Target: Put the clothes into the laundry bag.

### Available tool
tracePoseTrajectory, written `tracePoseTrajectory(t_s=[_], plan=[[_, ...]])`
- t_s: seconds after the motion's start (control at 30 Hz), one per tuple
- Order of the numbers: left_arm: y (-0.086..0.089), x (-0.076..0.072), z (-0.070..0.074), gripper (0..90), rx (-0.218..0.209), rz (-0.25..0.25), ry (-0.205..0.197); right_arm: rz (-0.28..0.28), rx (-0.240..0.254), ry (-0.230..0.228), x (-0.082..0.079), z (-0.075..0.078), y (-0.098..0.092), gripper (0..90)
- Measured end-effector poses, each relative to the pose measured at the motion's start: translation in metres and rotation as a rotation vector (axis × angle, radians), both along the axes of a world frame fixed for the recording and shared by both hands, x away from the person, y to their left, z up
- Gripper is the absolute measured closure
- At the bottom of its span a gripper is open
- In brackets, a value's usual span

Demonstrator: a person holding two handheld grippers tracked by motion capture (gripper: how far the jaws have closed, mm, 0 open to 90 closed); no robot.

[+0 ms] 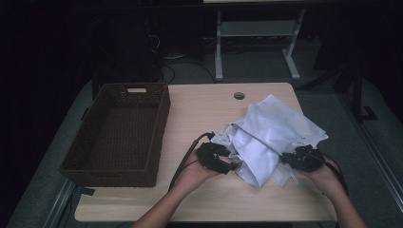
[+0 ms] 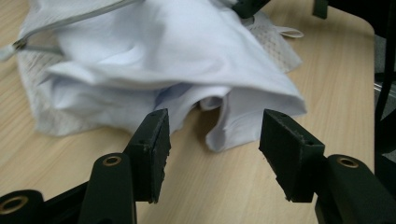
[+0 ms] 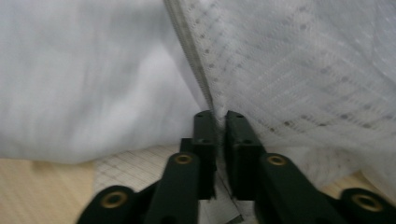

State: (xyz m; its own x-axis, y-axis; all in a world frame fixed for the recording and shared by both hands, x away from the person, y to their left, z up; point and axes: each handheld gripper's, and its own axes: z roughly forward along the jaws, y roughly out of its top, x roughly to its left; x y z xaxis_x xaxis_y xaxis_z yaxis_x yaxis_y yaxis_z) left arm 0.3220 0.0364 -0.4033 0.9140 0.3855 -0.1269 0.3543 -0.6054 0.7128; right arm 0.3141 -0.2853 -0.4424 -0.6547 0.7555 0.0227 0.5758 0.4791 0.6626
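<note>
A crumpled white garment with a mesh lining and a zip lies on the right half of the wooden table. My left gripper sits at the garment's left edge; in the left gripper view its jaws stand apart just short of a folded hem, nothing pressed between the pads. My right gripper is at the garment's right side. In the right gripper view its jaws are shut on the zip edge of the mesh fabric.
A dark wicker basket stands on the left half of the table, with nothing inside. A round cable hole sits near the far edge. Beyond the table stand white desk legs and cables on the floor.
</note>
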Motion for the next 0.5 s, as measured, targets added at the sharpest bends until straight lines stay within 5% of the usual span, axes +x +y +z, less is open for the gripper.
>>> tracePoseTrajectory(t_s=[0.23, 0.5], plan=[[-0.018, -0.008, 0.006, 41.4, -0.002, -0.056, -0.009, 0.072, 0.081, -0.018, -0.010, 0.018, 0.013, 86.1], [-0.047, 0.004, -0.020, 33.0, 0.101, -0.051, -0.013, 0.098, 0.097, -0.014, -0.010, 0.018, 0.021, 86.0]])
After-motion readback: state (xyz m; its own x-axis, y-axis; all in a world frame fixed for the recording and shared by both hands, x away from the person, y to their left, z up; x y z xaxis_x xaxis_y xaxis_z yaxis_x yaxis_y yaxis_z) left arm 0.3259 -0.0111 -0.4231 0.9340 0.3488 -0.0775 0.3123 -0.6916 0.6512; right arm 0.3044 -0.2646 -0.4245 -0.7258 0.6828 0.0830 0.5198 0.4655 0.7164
